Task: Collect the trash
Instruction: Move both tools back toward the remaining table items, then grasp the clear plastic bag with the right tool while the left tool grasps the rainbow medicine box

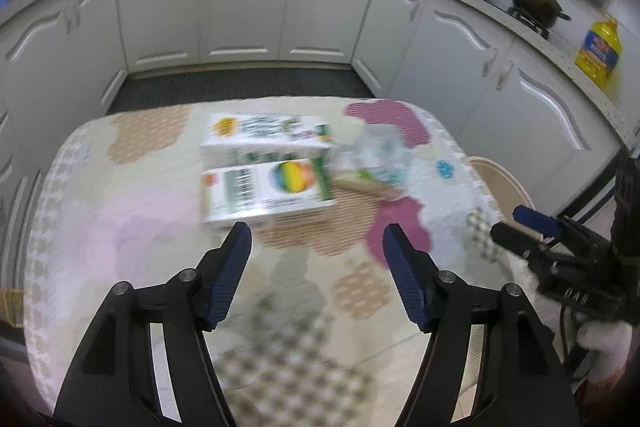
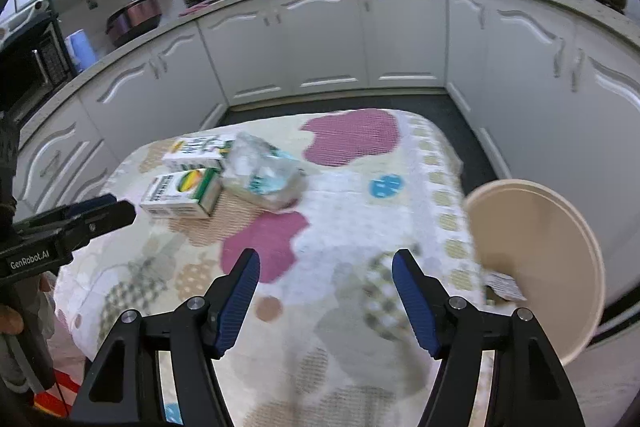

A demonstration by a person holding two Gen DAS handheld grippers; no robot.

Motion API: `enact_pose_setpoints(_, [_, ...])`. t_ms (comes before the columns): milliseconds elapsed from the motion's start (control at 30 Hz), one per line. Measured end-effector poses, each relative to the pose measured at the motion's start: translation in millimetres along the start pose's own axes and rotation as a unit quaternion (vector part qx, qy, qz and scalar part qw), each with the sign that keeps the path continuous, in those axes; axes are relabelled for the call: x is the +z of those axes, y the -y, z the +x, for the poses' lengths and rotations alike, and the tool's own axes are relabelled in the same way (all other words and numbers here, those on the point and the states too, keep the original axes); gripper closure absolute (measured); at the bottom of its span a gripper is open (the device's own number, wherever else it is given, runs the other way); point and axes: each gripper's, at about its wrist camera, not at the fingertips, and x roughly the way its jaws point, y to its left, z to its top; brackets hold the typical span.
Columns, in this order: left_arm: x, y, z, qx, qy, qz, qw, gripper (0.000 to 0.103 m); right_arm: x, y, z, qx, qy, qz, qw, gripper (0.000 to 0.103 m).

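The left gripper (image 1: pixel 316 243) is held spread and empty just before the near carton (image 1: pixel 268 191), presumably for grasping it. The right gripper (image 2: pixel 326 273) is likewise released. Beside the carton lies a crumpled plastic wrapper (image 2: pixel 264 175); the beige bin (image 2: pixel 536 267) waits beyond the table (image 2: pixel 360 219) edge.

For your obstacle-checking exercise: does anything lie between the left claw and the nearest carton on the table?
Nothing visible does. The left claw is open, and only bare patterned tablecloth lies between it and the rainbow-printed carton. The crumpled plastic wrapper sits off to the carton's right.
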Motion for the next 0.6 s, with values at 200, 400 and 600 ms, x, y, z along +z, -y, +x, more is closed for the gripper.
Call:
enact_pose_setpoints(200, [-3,-47,-1,-0.008,-0.012,-0.036,0.9993,0.032,16,-23,26,0.023,-0.003,-0.014,1.000,0.030])
enact_pose_setpoints(400, [8,-65,16,-0.037,-0.027,-0.053,0.9976,0.032,39,-37,51,0.035,-0.001,-0.032,0.999,0.029])
enact_pose_setpoints(600, [30,-80,43,-0.039,-0.026,-0.068,0.9966,0.032,56,-39,73,0.029,0.000,-0.046,0.999,0.029])
